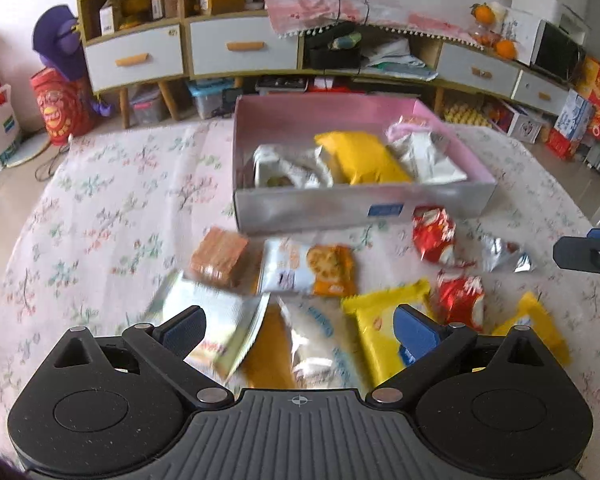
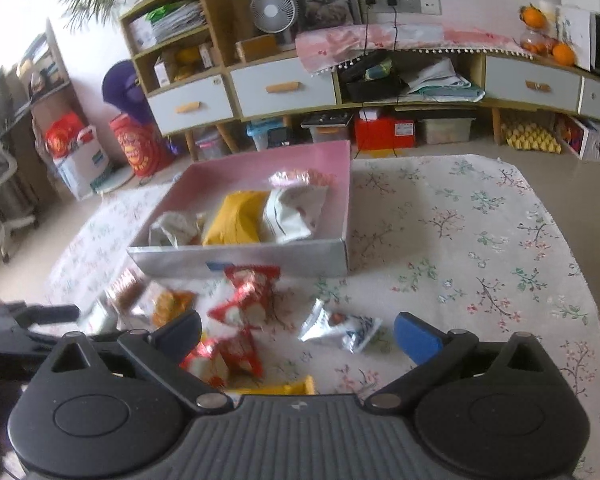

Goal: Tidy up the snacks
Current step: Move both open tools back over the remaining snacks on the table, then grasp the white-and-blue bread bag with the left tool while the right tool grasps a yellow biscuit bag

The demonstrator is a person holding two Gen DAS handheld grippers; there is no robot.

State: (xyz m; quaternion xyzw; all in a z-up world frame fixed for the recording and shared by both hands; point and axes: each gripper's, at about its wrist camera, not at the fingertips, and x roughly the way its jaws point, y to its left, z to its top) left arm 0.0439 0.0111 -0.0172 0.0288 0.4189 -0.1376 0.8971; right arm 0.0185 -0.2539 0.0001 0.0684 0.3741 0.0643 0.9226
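Note:
A pink-lined box (image 1: 324, 114) (image 2: 340, 184) stands on the floral tablecloth and holds a yellow packet (image 1: 364, 158) (image 2: 236, 220) and white packets. Loose snacks lie in front of it. My left gripper (image 1: 300, 330) is open just above a white-and-green packet (image 1: 216, 320), an orange one and a yellow packet (image 1: 380, 328). My right gripper (image 2: 298, 332) is open over two red packets (image 2: 246, 292) and a silver packet (image 2: 340, 326). The right gripper's finger shows at the left wrist view's right edge (image 1: 588, 254).
A brown wafer pack (image 1: 220, 256) and a cookie packet (image 1: 312, 268) lie near the box front. Cabinets with drawers (image 1: 240, 46) and floor clutter stand beyond the table. The left gripper shows at the right wrist view's left edge (image 2: 28, 320).

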